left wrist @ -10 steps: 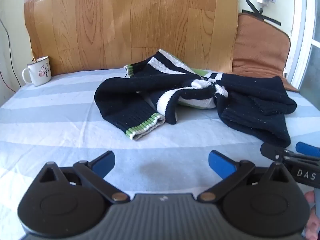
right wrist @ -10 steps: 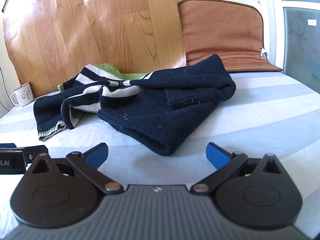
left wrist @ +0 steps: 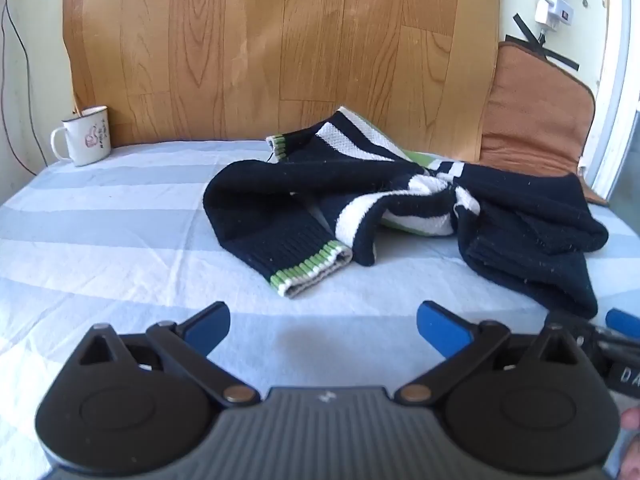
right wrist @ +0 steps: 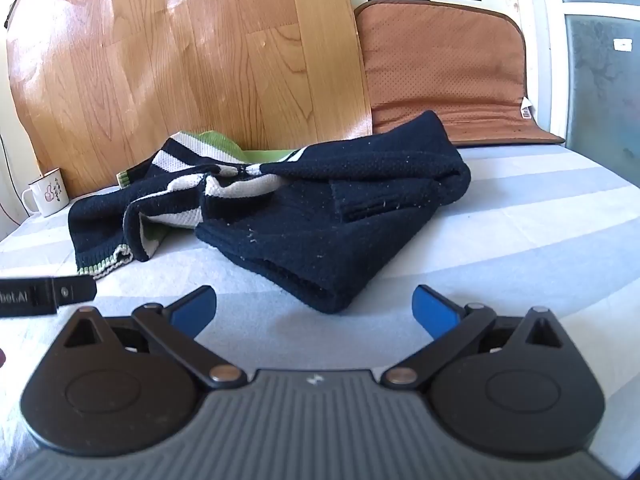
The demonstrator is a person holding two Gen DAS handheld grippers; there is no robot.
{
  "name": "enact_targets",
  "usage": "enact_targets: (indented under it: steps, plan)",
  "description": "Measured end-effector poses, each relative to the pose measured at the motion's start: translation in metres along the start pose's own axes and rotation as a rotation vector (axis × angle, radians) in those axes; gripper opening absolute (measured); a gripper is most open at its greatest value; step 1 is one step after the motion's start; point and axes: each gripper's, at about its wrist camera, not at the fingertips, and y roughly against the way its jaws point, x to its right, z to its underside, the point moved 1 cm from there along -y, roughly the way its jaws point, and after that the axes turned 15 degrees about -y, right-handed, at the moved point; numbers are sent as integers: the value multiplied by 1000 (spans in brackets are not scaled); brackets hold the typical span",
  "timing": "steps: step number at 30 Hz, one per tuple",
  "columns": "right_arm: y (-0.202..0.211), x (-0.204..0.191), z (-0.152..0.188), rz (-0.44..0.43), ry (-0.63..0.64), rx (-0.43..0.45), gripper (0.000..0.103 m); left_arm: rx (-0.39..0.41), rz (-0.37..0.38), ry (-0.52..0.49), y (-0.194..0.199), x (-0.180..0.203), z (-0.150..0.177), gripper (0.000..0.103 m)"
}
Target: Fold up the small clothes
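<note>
A crumpled navy knit sweater (left wrist: 404,208) with white stripes and green-edged cuffs lies in a heap on the striped blue-and-white sheet (left wrist: 120,248). It also shows in the right wrist view (right wrist: 320,220). One sleeve cuff (left wrist: 312,270) points toward my left gripper (left wrist: 322,326), which is open and empty just short of it. My right gripper (right wrist: 314,308) is open and empty, just in front of the folded navy edge (right wrist: 320,292). Each gripper's tip shows at the edge of the other's view.
A white enamel mug (left wrist: 84,136) stands at the back left by a wood-pattern board (left wrist: 280,52). A brown padded cushion (right wrist: 444,68) leans at the back right. A window frame (right wrist: 556,40) is at the far right.
Both grippers have shifted slightly and sit a little closer to the sweater. The sweater has not moved and both stay open.
</note>
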Motion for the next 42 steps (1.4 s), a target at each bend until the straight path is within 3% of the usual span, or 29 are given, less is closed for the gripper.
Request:
enact_targets:
  steps: [5, 12, 14, 17, 24, 42]
  plan:
    - [-3, 0, 2, 2, -5, 0, 103, 43, -1, 33, 5, 0, 2, 103]
    - [-3, 1, 3, 1, -9, 2, 103, 18, 20, 56, 0, -9, 1, 100]
    - [-3, 1, 2, 1, -9, 2, 103, 21, 9, 32, -1, -7, 0, 94]
    - [-2, 1, 2, 0, -9, 2, 103, 53, -3, 15, -2, -11, 2, 94]
    - [-3, 1, 1, 4, -8, -1, 103, 121, -147, -75, -5, -10, 6, 96]
    - [1, -7, 3, 16, 36, 59, 103, 213, -159, -68, 8, -10, 12, 98]
